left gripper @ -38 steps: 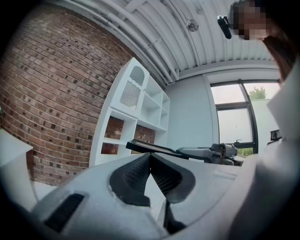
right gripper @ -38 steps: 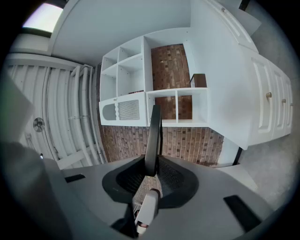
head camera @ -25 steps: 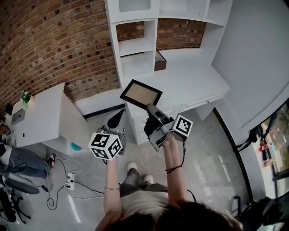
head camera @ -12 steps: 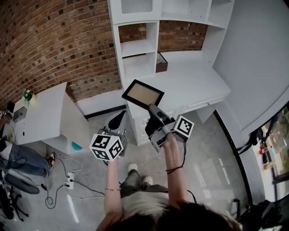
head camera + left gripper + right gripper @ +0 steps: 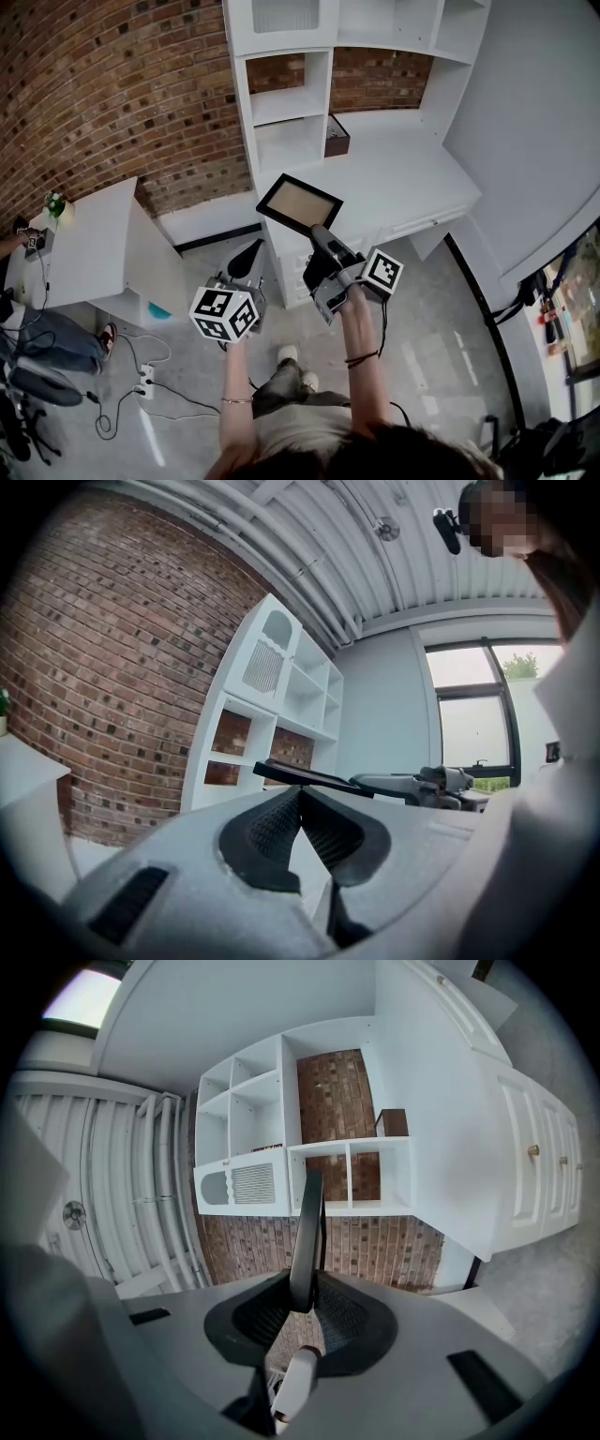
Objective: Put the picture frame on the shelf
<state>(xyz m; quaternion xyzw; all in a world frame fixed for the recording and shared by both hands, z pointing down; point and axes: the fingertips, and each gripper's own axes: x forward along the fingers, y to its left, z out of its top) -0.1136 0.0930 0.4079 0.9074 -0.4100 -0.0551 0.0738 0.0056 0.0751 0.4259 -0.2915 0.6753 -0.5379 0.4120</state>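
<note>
The picture frame sits pinched by its near edge in your right hand-held gripper, and it sticks out ahead of the jaws, almost flat. Not much has changed in the last second. The grip looks the same and the picture frame is tipped the same way. Only the white shelf seems a tiny bit nearer. So I think you are still carrying it over, and the putting-down part has not begun.

In the right gripper view the picture frame shows as a thin dark strip between the two pads.

Your left hand-held gripper is just left of the right one. Its jaws are pressed together with nothing in them.

Ahead of the right hand-held gripper there is open air over the worktop. Past that are the shelf holes, each with hard white side walls. The picture frame looks wide for them, so a corner could bump. A small brown box stands far ahead, close to the lower hole, so steer around it.
</note>
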